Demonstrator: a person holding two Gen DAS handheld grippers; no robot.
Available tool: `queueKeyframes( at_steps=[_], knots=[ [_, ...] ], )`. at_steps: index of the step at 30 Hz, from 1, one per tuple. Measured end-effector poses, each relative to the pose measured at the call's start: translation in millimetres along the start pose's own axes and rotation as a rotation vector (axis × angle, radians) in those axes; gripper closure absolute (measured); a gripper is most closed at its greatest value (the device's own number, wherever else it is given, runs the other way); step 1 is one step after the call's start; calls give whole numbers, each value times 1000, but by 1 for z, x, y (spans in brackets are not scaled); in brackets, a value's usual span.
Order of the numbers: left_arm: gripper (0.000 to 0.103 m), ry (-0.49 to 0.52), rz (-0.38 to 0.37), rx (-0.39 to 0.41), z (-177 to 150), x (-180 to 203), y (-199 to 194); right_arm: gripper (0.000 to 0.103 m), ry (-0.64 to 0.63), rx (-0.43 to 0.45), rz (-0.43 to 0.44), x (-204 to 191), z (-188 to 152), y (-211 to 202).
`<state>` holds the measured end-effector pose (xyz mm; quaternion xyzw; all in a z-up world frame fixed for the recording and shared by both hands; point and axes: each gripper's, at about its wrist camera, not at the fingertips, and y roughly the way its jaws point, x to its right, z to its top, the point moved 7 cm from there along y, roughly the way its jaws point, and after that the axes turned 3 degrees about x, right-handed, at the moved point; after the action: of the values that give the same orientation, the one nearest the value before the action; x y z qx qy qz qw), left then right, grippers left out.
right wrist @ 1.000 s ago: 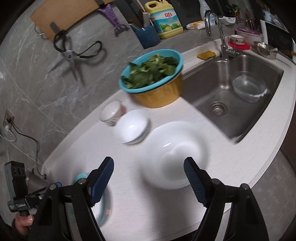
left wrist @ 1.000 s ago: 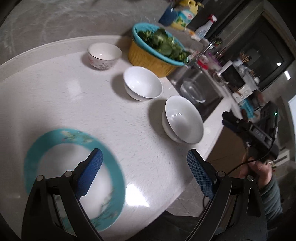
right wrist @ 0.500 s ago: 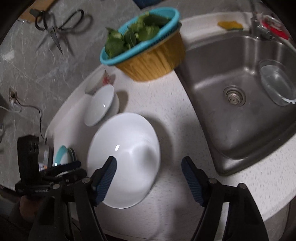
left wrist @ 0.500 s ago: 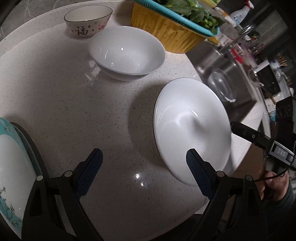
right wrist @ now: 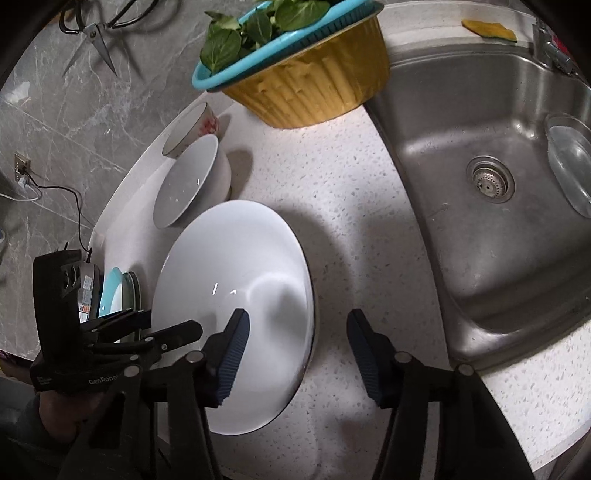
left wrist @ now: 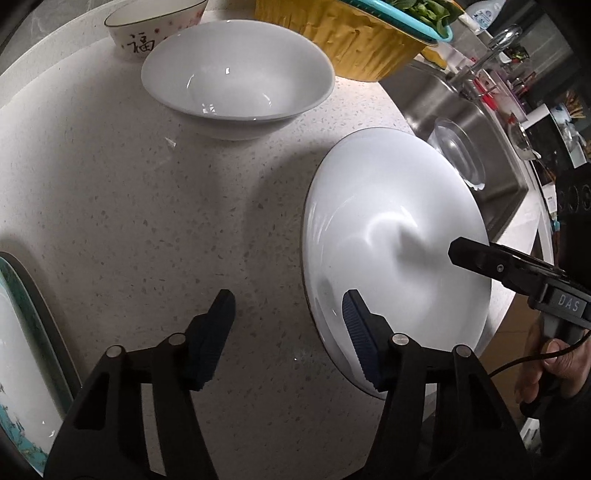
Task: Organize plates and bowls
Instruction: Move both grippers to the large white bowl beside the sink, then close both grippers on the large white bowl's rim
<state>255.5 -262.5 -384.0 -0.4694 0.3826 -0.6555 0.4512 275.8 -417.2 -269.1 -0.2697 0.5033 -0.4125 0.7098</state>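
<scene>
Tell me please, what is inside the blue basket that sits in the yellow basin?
Green leafy vegetables fill the blue basket, which rests in the yellow basin. Anything under the leaves, and the bottom of the basin, is covered and cannot be seen.

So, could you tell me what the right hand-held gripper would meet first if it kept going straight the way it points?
Probably the near rim of the large white bowl. The right hand-held gripper straddles that rim, jaws closing, one finger over the bowl's inside, the other over the countertop. Depth is unclear.
</scene>
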Motion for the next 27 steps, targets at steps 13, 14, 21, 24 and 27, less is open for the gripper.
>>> queueKeyframes(
  at_steps=[13,14,21,24,27],
  knots=[
    [91,0,-4,-10,14,18,14,89,-37,-59,-15,3,6,12],
    [91,1,0,-10,13,18,13,88,-39,-63,-14,2,5,13],
    [93,-37,6,9,5,6,-5,90,-76,-77,-11,-11,6,13],
    [93,-64,18,9,-3,-4,-15,90,-105,-79,12,-25,9,13],
    [93,-105,28,12,-11,-19,-20,90,-133,-89,33,-40,10,17]
  ],
)
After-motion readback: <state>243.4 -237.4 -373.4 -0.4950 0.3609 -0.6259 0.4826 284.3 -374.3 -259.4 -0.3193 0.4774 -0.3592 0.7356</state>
